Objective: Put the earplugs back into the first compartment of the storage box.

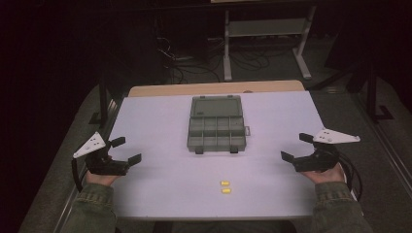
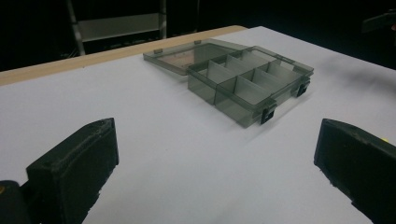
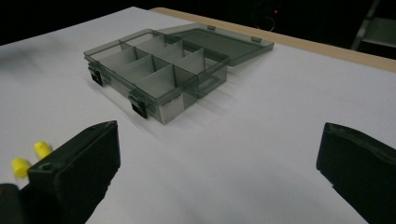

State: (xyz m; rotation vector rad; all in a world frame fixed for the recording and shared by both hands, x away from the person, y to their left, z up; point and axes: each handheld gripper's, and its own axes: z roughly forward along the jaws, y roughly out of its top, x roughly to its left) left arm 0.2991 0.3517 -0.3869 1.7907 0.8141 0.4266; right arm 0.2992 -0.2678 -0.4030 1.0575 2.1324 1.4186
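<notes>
Trouble, if it comes, will likely be with the two yellow plugs (image 1: 225, 187): small, round-looking, lying near the front edge of the table (image 1: 160, 194), well apart from the box (image 1: 215, 130). A pinch slightly off-centre could squirt one away or roll it off the table. The box stands mid-table, lid flat open behind it, compartments bare; a nudge on its light wall might slide it. Both tongs are spread wide and hold nothing: left gripper (image 1: 124, 149) at the table's left edge, right gripper (image 1: 296, 147) at its right. No brand, label or writing can be read anywhere.
</notes>
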